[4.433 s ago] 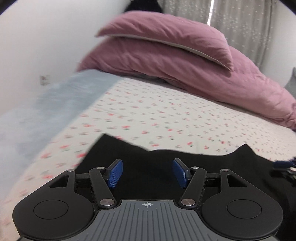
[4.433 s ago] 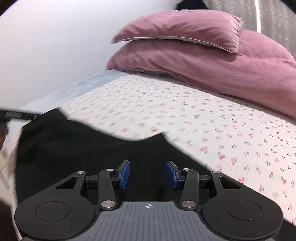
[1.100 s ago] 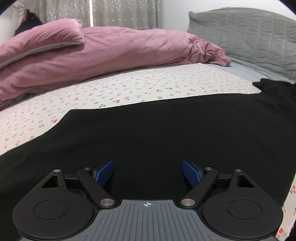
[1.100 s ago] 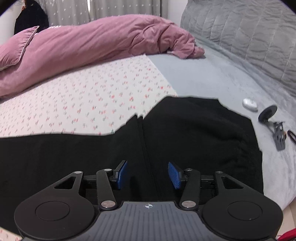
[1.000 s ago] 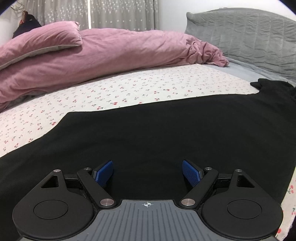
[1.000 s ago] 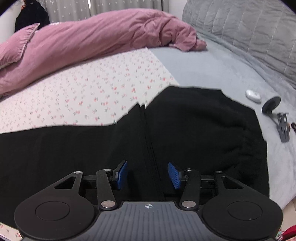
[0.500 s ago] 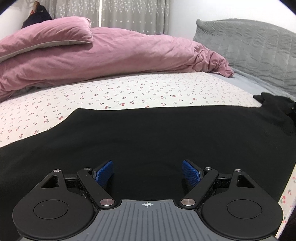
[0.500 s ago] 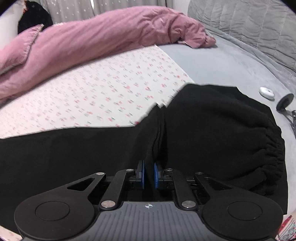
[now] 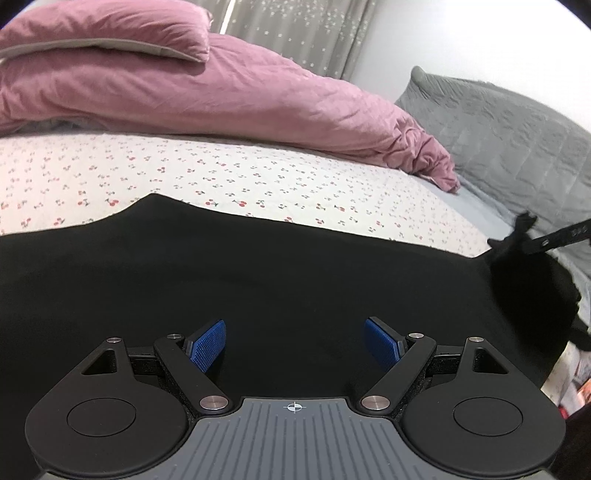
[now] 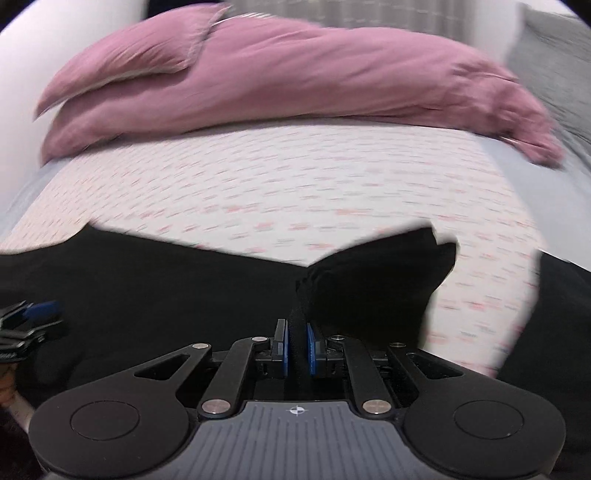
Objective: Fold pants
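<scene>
The right gripper (image 10: 295, 349) is clamped on a raised pinch of the black pants (image 9: 258, 280), which are spread along the near edge of the bed (image 9: 221, 177). The left gripper (image 9: 295, 345) is held wide apart and empty above them. Folding is judged barely begun.

Pants (image 9: 258, 273) lie on the sheet (image 9: 221, 177); behind it, a pillow (image 9: 103, 26) atop the duvet (image 9: 240, 99)

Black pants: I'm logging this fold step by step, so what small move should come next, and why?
Probably carry the right claw leftward over the black pants toward the left claw. It is shut on a raised bunch of fabric, while the left claw is open above cloth lying flat on the cherry-print sheet.
</scene>
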The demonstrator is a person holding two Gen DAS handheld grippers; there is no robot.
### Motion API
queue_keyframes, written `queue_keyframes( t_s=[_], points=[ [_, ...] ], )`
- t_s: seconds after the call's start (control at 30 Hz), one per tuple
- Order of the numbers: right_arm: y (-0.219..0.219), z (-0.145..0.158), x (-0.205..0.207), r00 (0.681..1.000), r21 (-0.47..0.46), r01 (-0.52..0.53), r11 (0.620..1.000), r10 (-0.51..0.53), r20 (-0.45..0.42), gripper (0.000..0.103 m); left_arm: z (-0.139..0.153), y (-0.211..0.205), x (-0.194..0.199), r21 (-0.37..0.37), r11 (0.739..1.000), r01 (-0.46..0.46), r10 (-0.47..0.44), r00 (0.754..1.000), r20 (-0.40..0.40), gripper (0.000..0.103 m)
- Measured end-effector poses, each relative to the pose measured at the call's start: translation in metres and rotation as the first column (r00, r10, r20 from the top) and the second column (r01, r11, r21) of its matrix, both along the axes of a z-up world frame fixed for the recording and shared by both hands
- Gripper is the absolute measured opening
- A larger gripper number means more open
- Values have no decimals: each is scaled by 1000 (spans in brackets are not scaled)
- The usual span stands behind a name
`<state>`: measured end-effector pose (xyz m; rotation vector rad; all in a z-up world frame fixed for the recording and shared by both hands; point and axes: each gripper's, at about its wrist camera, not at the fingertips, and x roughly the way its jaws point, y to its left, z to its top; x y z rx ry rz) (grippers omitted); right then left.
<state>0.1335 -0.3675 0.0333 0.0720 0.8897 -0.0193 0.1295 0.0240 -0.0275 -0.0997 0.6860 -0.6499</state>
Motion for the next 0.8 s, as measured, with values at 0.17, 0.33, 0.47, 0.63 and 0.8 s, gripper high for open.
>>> queue_keyframes(
  t_s=[0.17,0.33,0.47,0.63,0.8],
  points=[
    [79,-31,32,984,58,-169,984,172,-43,11,-4,13,12,-75,996,-45,40,997,-66,84],
    [138,-73,52,952,141,-266,954,283,-118,28,-11,27,25,-172,980,-96,69,985,-159,81],
    [140,-70,50,951,241,-280,929,303,-67,42,-15,35,35,-258,959,-114,55,972,-227,78],
    [111,-54,39,971,319,-229,920,238,10,42,-20,34,43,-344,934,-95,-16,952,-306,70],
    [96,-77,22,980,355,-184,917,198,-4,44,-26,10,50,-397,916,-61,-102,921,-376,65]
  ],
)
